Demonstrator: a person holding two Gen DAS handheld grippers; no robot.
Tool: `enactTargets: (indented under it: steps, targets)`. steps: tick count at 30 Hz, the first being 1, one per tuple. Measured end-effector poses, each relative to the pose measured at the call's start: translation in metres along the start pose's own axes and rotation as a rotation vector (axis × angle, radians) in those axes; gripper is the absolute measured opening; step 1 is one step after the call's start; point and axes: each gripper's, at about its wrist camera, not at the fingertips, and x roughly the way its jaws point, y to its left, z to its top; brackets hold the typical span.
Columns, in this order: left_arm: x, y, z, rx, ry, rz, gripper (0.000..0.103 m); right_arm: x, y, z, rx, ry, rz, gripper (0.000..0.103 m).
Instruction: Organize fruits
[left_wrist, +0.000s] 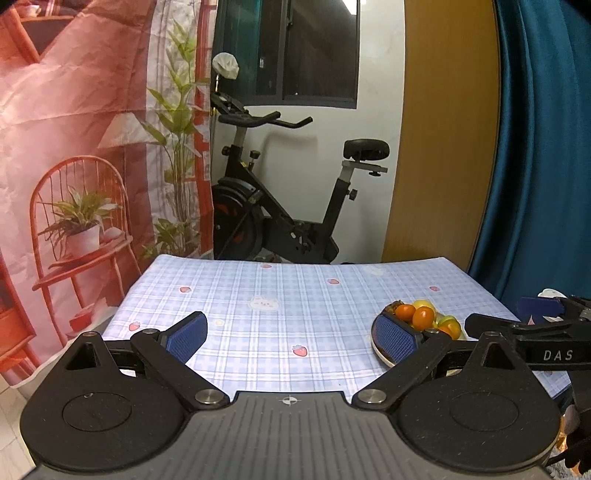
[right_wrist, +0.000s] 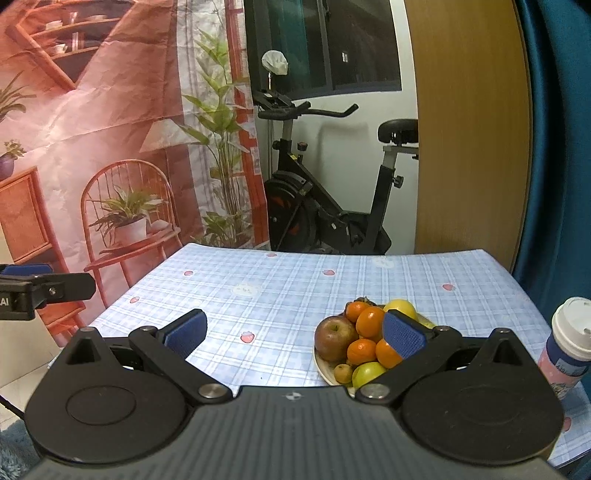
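Note:
A plate (right_wrist: 325, 369) piled with fruit sits on the right part of the checked tablecloth: a red apple (right_wrist: 336, 338), several oranges (right_wrist: 369, 321), a yellow lemon (right_wrist: 400, 307), a green fruit (right_wrist: 365, 373) and a small brownish one (right_wrist: 343, 373). My right gripper (right_wrist: 293, 334) hovers open just short of the plate, its right pad (right_wrist: 402, 334) in front of the oranges. My left gripper (left_wrist: 291, 334) is open over bare cloth, the plate (left_wrist: 380, 352) and oranges (left_wrist: 423, 317) behind its right finger. Each gripper shows at the edge of the other's view.
The table (left_wrist: 277, 295) is covered by a blue plaid cloth with strawberry prints. A lidded cup (right_wrist: 569, 343) stands at the right edge near the plate. Behind the table are an exercise bike (left_wrist: 280, 206), a printed backdrop (left_wrist: 92, 147), a wooden panel and a blue curtain (left_wrist: 543, 147).

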Motion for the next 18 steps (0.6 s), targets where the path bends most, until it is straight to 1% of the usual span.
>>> enactTargets:
  steps: [7,18]
  targets:
    - [-0.0032,0.0,0.0028,-0.004,-0.02,0.031,0.099,-0.0023,0.0055,0.0017,-0.008,-0.012,0.004,0.103]
    - [-0.0049,-0.0074,0.0028,0.008,-0.037,0.051,0.099,-0.0024,0.0069,0.0013,-0.006,-0.013,0.005,0.103]
